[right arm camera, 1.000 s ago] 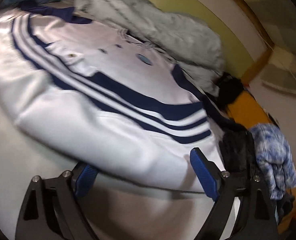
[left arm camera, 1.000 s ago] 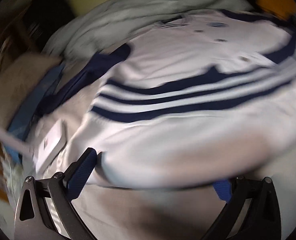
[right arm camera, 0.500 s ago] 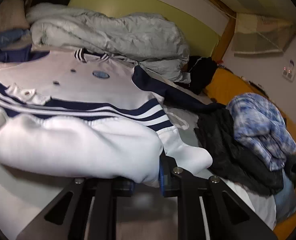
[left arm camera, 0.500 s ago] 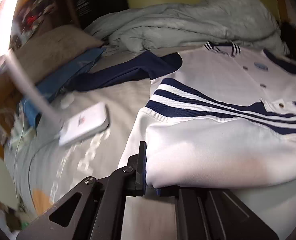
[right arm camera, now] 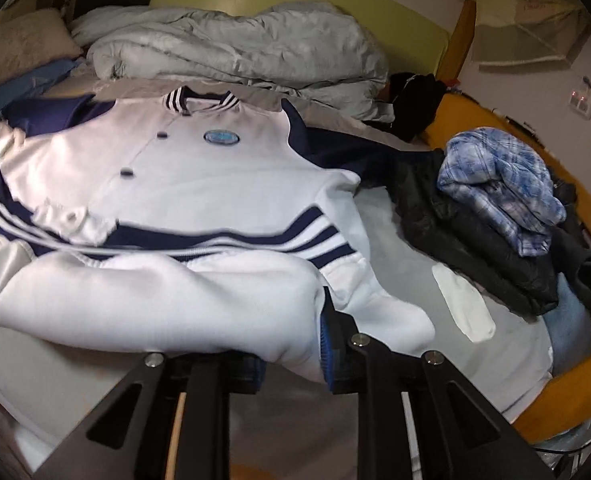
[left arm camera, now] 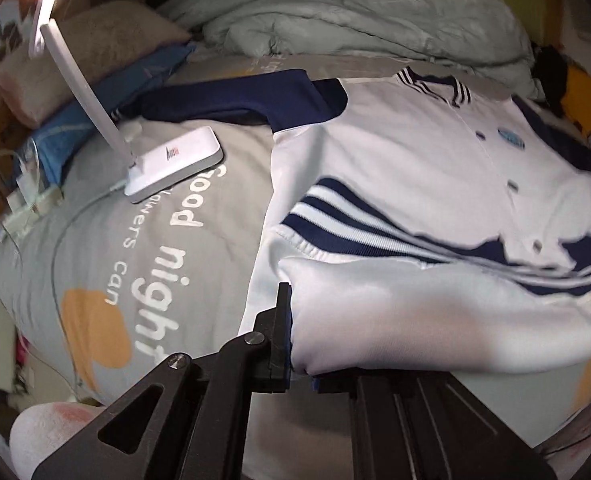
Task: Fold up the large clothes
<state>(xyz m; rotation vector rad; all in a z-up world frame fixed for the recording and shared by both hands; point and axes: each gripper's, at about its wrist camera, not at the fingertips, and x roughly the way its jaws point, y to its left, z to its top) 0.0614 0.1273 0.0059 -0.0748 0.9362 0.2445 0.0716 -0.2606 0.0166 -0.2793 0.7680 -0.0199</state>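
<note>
Satiny sheen on the white jacket (left arm camera: 407, 168), smooth cloth with a soft gloss, while its navy-striped hem band (right arm camera: 231, 240) looks ribbed and matt. The collar (right arm camera: 199, 102) is ribbed knit too. The grey bedsheet (left arm camera: 199, 264) is flat, matt cotton-like cloth with printed lettering. A glossy white plastic lamp (left arm camera: 175, 164) catches the light. Behind it, the pale duvet (right arm camera: 235, 52) is crumpled and matt. The black jacket (right arm camera: 467, 240) shows a faint crinkled shine, the blue plaid shirt (right arm camera: 499, 188) soft, woven. The bed frame (right arm camera: 567, 404) looks like smooth wood.
</note>
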